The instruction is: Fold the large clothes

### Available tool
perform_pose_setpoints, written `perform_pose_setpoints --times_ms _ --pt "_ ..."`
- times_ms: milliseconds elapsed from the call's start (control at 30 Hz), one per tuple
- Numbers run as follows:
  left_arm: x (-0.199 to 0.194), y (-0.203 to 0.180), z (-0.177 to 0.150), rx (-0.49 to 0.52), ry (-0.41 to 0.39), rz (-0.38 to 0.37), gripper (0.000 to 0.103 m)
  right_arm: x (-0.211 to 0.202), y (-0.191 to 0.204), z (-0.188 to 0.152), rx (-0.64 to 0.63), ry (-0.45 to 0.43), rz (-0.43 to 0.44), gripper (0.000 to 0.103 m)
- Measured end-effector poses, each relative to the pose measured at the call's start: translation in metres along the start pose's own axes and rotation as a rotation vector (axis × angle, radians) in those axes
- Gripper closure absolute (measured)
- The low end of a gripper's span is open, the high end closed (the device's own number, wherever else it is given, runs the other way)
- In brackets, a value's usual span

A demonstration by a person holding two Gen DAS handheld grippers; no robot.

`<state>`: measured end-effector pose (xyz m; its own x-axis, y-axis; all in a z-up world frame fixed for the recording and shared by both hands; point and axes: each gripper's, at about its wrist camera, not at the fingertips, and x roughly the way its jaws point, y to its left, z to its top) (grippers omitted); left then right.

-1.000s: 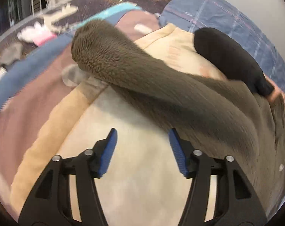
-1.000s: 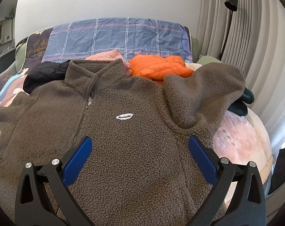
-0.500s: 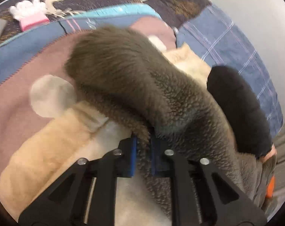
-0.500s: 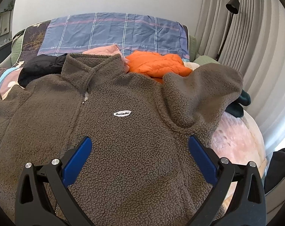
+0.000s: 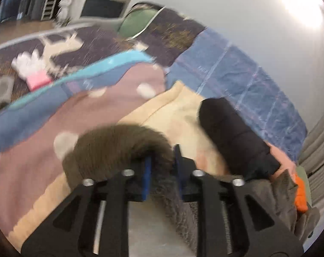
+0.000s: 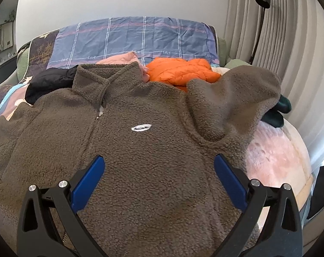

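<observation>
A brown fleece jacket [image 6: 153, 107] lies face up on the bed, zip and white chest badge showing. Its right sleeve [image 6: 232, 98] is bunched up beside the chest. My right gripper [image 6: 159, 158] hovers open over the jacket's lower front with nothing between its fingers. In the blurred left wrist view, the jacket's other sleeve [image 5: 110, 145] is lifted off the bed and fills the narrow gap of my left gripper [image 5: 162, 156]. Those jaws are opening, with fleece still touching both pads. The cuff end droops over the left finger.
An orange puffer jacket [image 6: 181, 71], a black garment [image 5: 232, 132] and a pink one lie behind the collar, in front of a plaid pillow [image 6: 130, 36]. A cream blanket [image 5: 172, 111] lies under the sleeve. A floor lamp [image 6: 261, 0] and curtains stand at the right.
My left gripper closed on the brown sleeve, then rose with it while its jaws widened a little. The sleeve now bunches close to the camera. The right gripper stayed open and still.
</observation>
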<state>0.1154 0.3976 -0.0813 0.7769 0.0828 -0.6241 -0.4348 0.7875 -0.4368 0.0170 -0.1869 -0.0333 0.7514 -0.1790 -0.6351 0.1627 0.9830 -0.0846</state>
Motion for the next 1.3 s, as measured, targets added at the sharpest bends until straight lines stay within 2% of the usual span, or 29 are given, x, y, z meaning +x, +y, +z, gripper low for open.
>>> perform_pose_setpoints --times_ms 33,67,133,200,267,300,333,400,467,567,633,667,700,733,767,800,833,900,933,1000,1067,1167,1300 --pt "0.006 0.011 -0.001 -0.028 0.018 0.022 0.04 -0.001 -0.005 -0.001 0.01 0.0 -0.008 0.001" --pt "0.011 0.02 -0.004 -0.062 0.03 0.028 0.034 -0.001 -0.009 -0.001 0.02 0.0 -0.015 0.001" --pt "0.019 0.036 -0.011 -0.13 0.055 -0.001 0.028 0.0 -0.017 -0.002 0.04 0.006 -0.033 0.001" --pt "0.025 0.044 -0.012 -0.173 0.073 -0.007 0.027 0.002 -0.022 -0.002 0.058 0.012 -0.043 0.001" --pt "0.027 0.049 -0.008 -0.193 0.06 0.013 0.038 0.003 -0.025 -0.003 0.075 0.019 -0.041 0.001" --pt "0.028 0.05 -0.004 -0.2 0.052 0.003 0.075 0.003 -0.024 -0.003 0.075 0.018 -0.036 0.001" --pt "0.028 0.05 -0.001 -0.203 0.056 -0.015 0.093 0.001 -0.024 -0.003 0.069 0.014 -0.033 0.001" --pt "0.017 0.04 0.004 -0.202 0.008 -0.034 0.093 0.001 -0.021 -0.004 0.05 0.007 -0.032 0.001" --pt "-0.003 0.005 0.008 -0.121 -0.055 -0.047 0.093 0.004 -0.021 -0.005 0.045 0.016 -0.034 0.001" --pt "-0.039 -0.086 -0.002 0.132 -0.128 -0.13 0.093 0.013 -0.025 -0.003 0.063 0.039 -0.02 0.001" --pt "-0.065 -0.167 -0.031 0.394 -0.179 -0.191 0.093 0.018 -0.028 0.001 0.067 0.046 0.004 0.001" --pt "-0.071 -0.193 -0.045 0.485 -0.188 -0.207 0.092 0.023 -0.03 0.004 0.066 0.052 0.026 0.001" --pt "-0.077 -0.23 -0.07 0.623 -0.193 -0.229 0.091 0.028 -0.032 0.008 0.066 0.066 0.048 0.001" --pt "-0.079 -0.262 -0.099 0.754 -0.179 -0.246 0.087 0.031 -0.034 0.01 0.07 0.074 0.072 0.001" --pt "-0.077 -0.28 -0.121 0.836 -0.163 -0.257 0.083 0.035 -0.037 0.013 0.074 0.084 0.106 0.001" --pt "-0.073 -0.303 -0.154 0.953 -0.131 -0.278 0.071 0.039 -0.041 0.017 0.077 0.104 0.137 0.001" --pt "-0.068 -0.317 -0.183 1.04 -0.107 -0.284 0.049 0.042 -0.043 0.02 0.077 0.119 0.146 0.001" --pt "-0.059 -0.331 -0.229 1.177 -0.072 -0.289 0.036 0.046 -0.047 0.025 0.074 0.141 0.168 0.001" --pt "-0.055 -0.332 -0.251 1.244 -0.048 -0.29 0.036 0.047 -0.048 0.026 0.072 0.146 0.175 0.001" --pt "-0.052 -0.329 -0.272 1.304 -0.012 -0.285 0.035 0.046 -0.048 0.03 0.063 0.15 0.236 0.001" --pt "-0.053 -0.32 -0.275 1.291 0.021 -0.283 0.033 0.047 -0.042 0.033 0.038 0.157 0.267 0.001" --pt "-0.048 -0.297 -0.253 1.207 0.046 -0.261 0.027 0.055 -0.027 0.041 0.004 0.161 0.336 0.004" --pt "-0.047 -0.255 -0.227 1.113 0.044 -0.185 0.021 0.084 0.005 0.058 0.028 0.258 0.523 0.004"
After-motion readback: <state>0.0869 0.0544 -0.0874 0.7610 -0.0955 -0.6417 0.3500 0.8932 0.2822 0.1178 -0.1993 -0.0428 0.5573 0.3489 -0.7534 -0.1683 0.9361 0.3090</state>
